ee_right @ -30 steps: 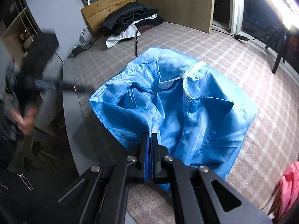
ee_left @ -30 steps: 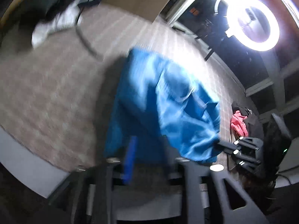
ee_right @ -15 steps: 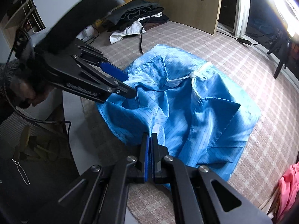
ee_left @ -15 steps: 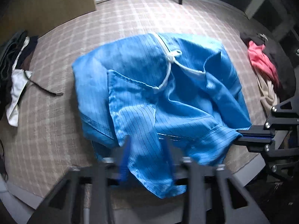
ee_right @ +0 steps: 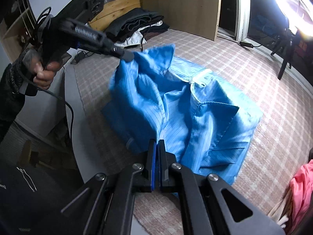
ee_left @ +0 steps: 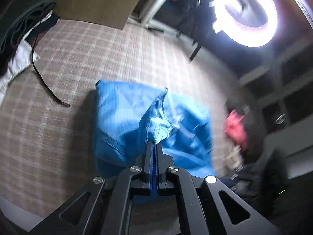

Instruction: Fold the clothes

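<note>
A: Pinching the near hem, the right gripper (ee_right: 157, 146) has its jaws fully together on the blue shirt (ee_right: 205, 117), at the edge closest to the person

B: And the other one?

A: Same story on the shirt's left side. The left gripper (ee_left: 154, 146) has just been closing, and its jaws are now clamped on a bunched corner of that cloth, which it holds lifted off the bed. From the right wrist view you can see that corner raised above the rest of the shirt

B: So which step is this?

A: My reading is the start of a fold: both near corners are gripped, one already up. Next, I'd judge, both hands need to carry the near edge over the shirt toward its far side, level with each other, then let go once the edges meet (a lopsided pull would skew the crease)

B: Where does the shirt itself lie?

A: Spread on the checked bedcover (ee_right: 244, 62), collar and white drawstring (ee_right: 197, 80) facing up, near the bed's front edge. A pink garment (ee_right: 301, 192) sits to the shirt's right; beyond the shirt, a pile of dark clothes (ee_right: 137, 25) rests by the wooden headboard (ee_right: 115, 13)

B: Anything unclear?

A: The left wrist view is smeared by motion, the ring light (ee_left: 250, 13) glares out its upper right, and I can't tell how much cloth sits between the right jaws
</note>
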Demonstrator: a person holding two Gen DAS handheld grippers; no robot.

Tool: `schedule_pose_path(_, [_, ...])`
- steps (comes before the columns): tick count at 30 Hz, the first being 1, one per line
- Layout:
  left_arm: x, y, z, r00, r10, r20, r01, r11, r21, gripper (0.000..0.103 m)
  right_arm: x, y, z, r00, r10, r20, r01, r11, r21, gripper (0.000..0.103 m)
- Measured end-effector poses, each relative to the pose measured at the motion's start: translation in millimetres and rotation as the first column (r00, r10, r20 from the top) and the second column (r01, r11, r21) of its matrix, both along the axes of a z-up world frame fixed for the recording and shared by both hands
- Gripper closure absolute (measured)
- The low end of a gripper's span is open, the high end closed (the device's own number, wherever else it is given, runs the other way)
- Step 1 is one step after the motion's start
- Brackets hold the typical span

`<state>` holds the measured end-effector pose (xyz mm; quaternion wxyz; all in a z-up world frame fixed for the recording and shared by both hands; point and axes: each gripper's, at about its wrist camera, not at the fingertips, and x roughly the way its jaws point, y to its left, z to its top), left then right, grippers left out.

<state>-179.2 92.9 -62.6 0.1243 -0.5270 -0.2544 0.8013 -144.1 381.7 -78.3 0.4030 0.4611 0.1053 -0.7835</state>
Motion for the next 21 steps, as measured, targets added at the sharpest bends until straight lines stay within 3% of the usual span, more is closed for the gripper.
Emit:
schedule_pose_path(4, [7,-16,-10,0.999,0.049,-0.002,-0.049,0.991,0.127,0.102,6,-12,-11,1.0,0.028,0.008,-0.028,0.999,0.033,0.101])
schedule_pose_path(7, [11,-16,-20,0.999,0.032,0.026,-0.035,0.99,0.135,0.101,7,-8,-18,0.997,0.047,0.064,-0.048,0.999,0.021,0.101])
schedule_pose_path(8, [14,-16,-21,0.999,0.025,0.031,-0.029,0.991,0.128,0.1,8,-9,-21,0.993,0.072,0.089,-0.075,0.997,0.034,0.101])
schedule_pose_path(9, [18,-16,-21,0.999,0.021,0.033,-0.025,0.993,0.119,0.093,10,-10,-23,0.988,0.102,0.117,-0.109,0.993,0.053,0.1])
schedule_pose_path(10, [21,-16,-20,0.999,0.018,0.035,-0.022,0.994,0.111,0.08,12,-12,-25,0.981,0.132,0.145,-0.144,0.987,0.07,0.098])
schedule_pose_path(12, [34,-17,-15,1.0,0.014,0.026,-0.016,0.998,0.067,0.069,12,-9,-24,0.975,0.136,0.174,-0.157,0.981,0.114,0.088])
schedule_pose_path(16, [60,-23,-11,1.0,0.012,0.005,-0.012,1.0,-0.01,0.066,0,0,9,0.984,0.093,0.152,-0.099,0.994,0.036,0.078])
schedule_pose_path(18, [64,-25,-17,1.0,0.002,0.015,-0.002,0.999,-0.045,0.066,-11,-8,21,0.986,0.089,0.143,-0.086,0.996,-0.032,0.062])
schedule_pose_path(21, [67,-28,-29,0.999,-0.017,0.036,0.02,0.996,-0.084,0.066,-12,-47,20,0.983,0.11,0.145,-0.096,0.99,-0.099,0.06])
